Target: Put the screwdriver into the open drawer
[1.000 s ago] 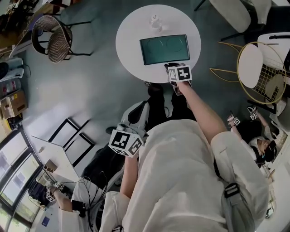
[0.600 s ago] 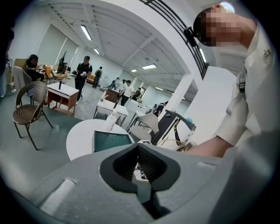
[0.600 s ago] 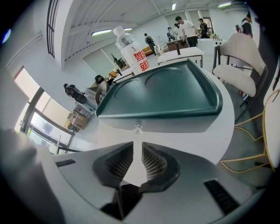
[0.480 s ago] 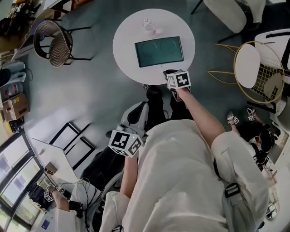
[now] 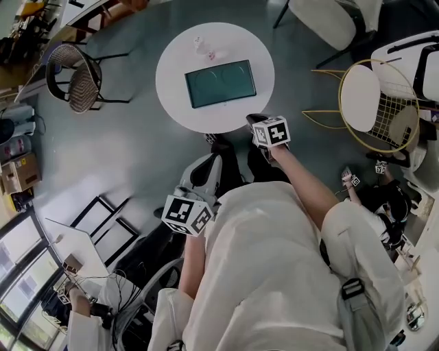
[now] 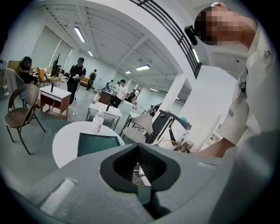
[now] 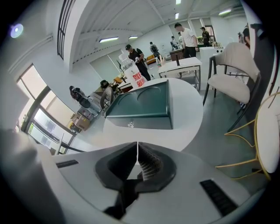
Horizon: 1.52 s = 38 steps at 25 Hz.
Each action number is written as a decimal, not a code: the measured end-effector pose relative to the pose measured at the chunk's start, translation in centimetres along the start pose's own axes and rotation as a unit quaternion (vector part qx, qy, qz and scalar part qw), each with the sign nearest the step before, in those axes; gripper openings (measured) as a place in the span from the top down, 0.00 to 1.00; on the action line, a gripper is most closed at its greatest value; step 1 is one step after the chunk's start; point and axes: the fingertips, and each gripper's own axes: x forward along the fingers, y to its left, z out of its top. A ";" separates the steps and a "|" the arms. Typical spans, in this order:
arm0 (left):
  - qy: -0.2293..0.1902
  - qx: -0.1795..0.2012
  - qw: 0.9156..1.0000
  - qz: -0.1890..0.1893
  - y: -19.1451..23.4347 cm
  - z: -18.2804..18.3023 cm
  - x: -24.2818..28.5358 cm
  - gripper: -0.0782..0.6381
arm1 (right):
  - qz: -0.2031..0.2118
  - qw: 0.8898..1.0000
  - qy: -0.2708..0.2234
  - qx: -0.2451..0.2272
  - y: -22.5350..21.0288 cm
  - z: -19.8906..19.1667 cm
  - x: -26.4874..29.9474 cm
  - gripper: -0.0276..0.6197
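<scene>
A flat dark green drawer box (image 5: 220, 83) lies on a round white table (image 5: 175, 96). In the right gripper view the green drawer box (image 7: 144, 105) shows its front with a small knob (image 7: 130, 124), and the drawer looks closed. I see no screwdriver in any view. My right gripper (image 7: 137, 151) is shut and empty, hovering just off the table's near edge; its marker cube (image 5: 270, 131) shows in the head view. My left gripper (image 6: 139, 151) is shut and empty, held low near my body, with its cube (image 5: 186, 214) far from the table.
A small bottle (image 5: 199, 44) stands at the table's far side. A wicker chair (image 5: 75, 68) is to the left, a gold wire chair (image 5: 374, 103) to the right, a white chair (image 5: 329, 20) beyond. Another person (image 5: 384, 199) sits at the right.
The table and green box have slid left and away in the head view. My right gripper has drawn back from the box to just off the table edge. The left gripper barely moved.
</scene>
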 end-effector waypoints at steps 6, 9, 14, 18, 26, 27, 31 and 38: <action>-0.007 0.003 1.000 -0.004 -1.9 -0.2 1.2 0.87 | -0.020 1.000 -0.001 -0.014 -2.9 -1.4 -3.0 0.94; -0.010 0.004 1.000 -0.005 -2.5 -0.4 1.7 0.87 | -0.024 0.999 -0.006 -0.024 -3.7 -1.6 -4.7 0.94; -0.021 0.008 1.000 -0.011 -3.7 -0.1 3.0 0.88 | -0.017 0.998 -0.033 -0.047 -3.7 -0.8 -8.1 0.94; -0.028 0.010 0.999 -0.018 -4.6 0.1 3.9 0.87 | -0.012 0.994 -0.061 -0.088 -3.2 0.7 -10.8 0.94; -0.042 0.021 0.999 -0.018 -5.5 0.9 4.6 0.87 | 0.033 0.978 -0.154 -0.136 0.3 5.3 -19.5 0.94; -0.044 0.022 0.999 -0.017 -5.5 1.1 4.5 0.87 | 0.041 0.975 -0.166 -0.141 1.0 5.8 -20.7 0.94; -0.050 0.026 0.998 -0.016 -5.7 1.4 4.2 0.87 | 0.075 0.962 -0.222 -0.143 3.8 7.6 -24.9 0.94; -0.052 0.030 0.998 -0.020 -6.4 1.4 4.1 0.87 | 0.117 0.937 -0.289 -0.157 7.5 9.1 -29.1 0.95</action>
